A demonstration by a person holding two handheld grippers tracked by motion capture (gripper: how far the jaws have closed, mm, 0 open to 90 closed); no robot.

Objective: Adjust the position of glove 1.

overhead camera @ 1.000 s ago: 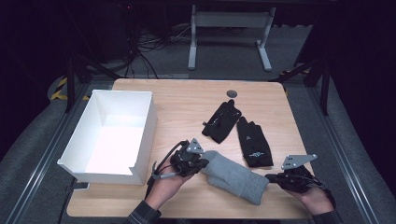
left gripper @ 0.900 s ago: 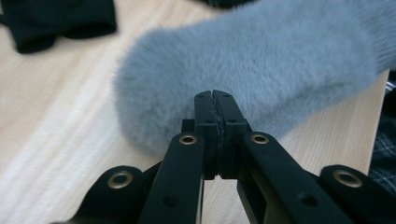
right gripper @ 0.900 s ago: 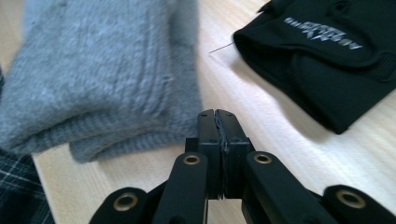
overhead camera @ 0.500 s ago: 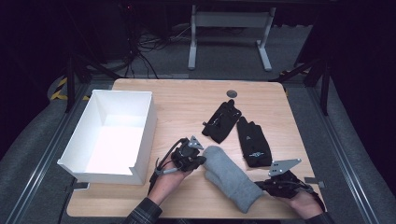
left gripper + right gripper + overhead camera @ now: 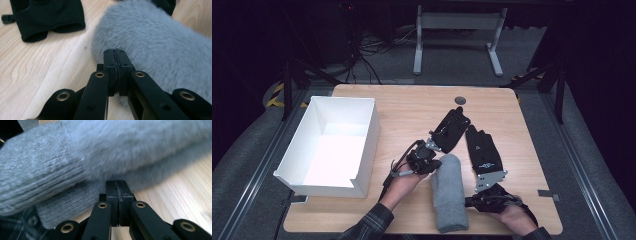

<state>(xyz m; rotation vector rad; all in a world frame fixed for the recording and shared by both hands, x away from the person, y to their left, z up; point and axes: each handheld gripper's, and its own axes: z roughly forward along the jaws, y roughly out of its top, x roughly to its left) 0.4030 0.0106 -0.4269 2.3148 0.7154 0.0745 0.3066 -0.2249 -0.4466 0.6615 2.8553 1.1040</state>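
A grey fuzzy mitten (image 5: 449, 192) lies almost straight front to back near the table's front edge, cuff toward the person. My left gripper (image 5: 436, 161) is shut, its tips against the left side of the mitten's rounded end (image 5: 155, 37). The pads (image 5: 115, 53) meet with no fabric visible between them. My right gripper (image 5: 468, 202) is also shut and sits low on the table, tips against the right edge of the mitten (image 5: 100, 150) near the knit cuff. Its own pads (image 5: 117, 185) are pressed together too.
Two black gloves (image 5: 451, 129) (image 5: 482, 150) lie side by side just behind the mitten; one shows in the left gripper view (image 5: 47, 17). An open white box (image 5: 373, 131) stands at the table's left. A plaid sleeve (image 5: 15, 225) reaches in at the front.
The mitten has swung from lying diagonally to nearly straight, its cuff end going left toward the person. My right gripper moved left with it; the left gripper shifted slightly beside the rounded end.
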